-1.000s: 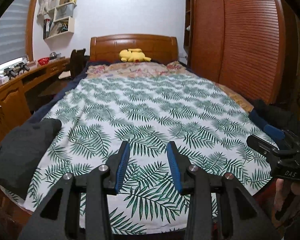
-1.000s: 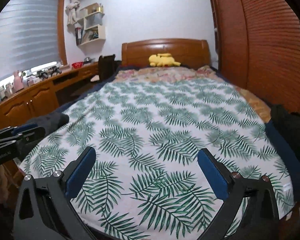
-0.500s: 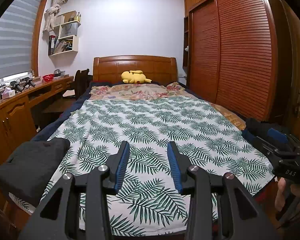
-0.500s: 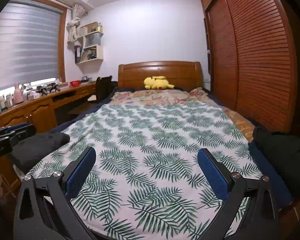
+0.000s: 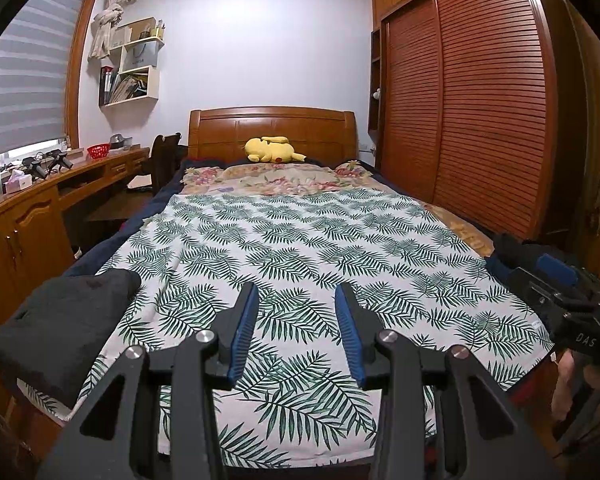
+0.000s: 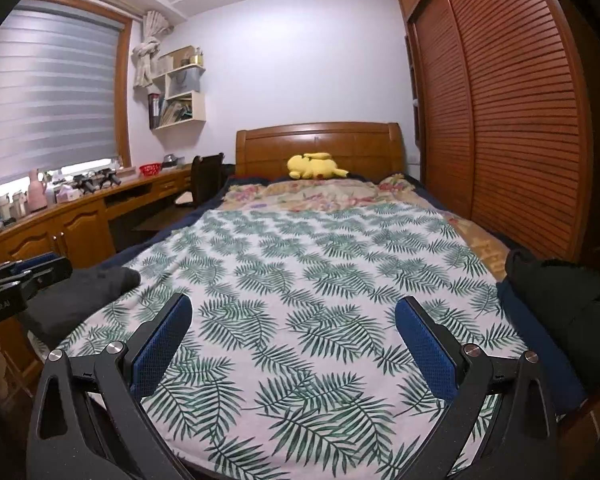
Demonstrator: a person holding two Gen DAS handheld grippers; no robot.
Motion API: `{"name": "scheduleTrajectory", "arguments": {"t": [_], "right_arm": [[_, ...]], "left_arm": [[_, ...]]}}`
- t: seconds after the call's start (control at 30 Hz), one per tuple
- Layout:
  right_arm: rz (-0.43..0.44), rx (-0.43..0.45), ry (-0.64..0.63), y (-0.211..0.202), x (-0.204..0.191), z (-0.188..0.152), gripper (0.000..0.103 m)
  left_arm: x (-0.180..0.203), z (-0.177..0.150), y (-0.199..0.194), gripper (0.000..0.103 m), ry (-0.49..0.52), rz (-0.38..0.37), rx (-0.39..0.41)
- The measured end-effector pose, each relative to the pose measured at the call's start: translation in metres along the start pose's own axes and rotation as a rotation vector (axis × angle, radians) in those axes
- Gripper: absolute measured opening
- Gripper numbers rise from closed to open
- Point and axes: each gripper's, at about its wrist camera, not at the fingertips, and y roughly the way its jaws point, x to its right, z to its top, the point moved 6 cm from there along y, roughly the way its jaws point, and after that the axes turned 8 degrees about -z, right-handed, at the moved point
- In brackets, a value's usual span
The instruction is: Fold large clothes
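Two grippers are held above the foot of a bed. The left gripper (image 5: 296,300) is partly parted and the right gripper (image 6: 294,316) is spread wide; nothing is gripped by either. A leaf-print sheet (image 5: 308,248) is spread flat beneath them. A dark folded garment (image 5: 64,328) lies at its left corner, partly cut off. Another dark garment (image 6: 568,308) is heaped at the right edge, its shape hard to make out.

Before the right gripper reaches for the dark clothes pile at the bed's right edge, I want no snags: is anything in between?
Nothing visible: the right gripper is open and empty, with only flat leaf-print sheet before the dark pile.
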Motion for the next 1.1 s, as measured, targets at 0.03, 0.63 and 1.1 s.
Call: {"name": "scheduleTrajectory", "arguments": {"t": [0.03, 0.63, 1.1], "right_arm": [[0.000, 0.001, 0.000, 0.0000, 0.0001, 0.0001, 0.103], [0.010, 0.010, 0.002, -0.0058, -0.0061, -0.0004, 0.103], [0.009, 0.010, 0.002, -0.0067, -0.0063, -0.0003, 0.103]], "left_arm": [[-0.0002, 0.0002, 0.0001, 0.039, 0.002, 0.000, 0.000], [-0.0007, -0.0016, 0.0006, 0.039, 0.003, 0.003, 0.001], [-0.0012, -0.0026, -0.0001, 0.039, 0.003, 0.003, 0.002]]}}
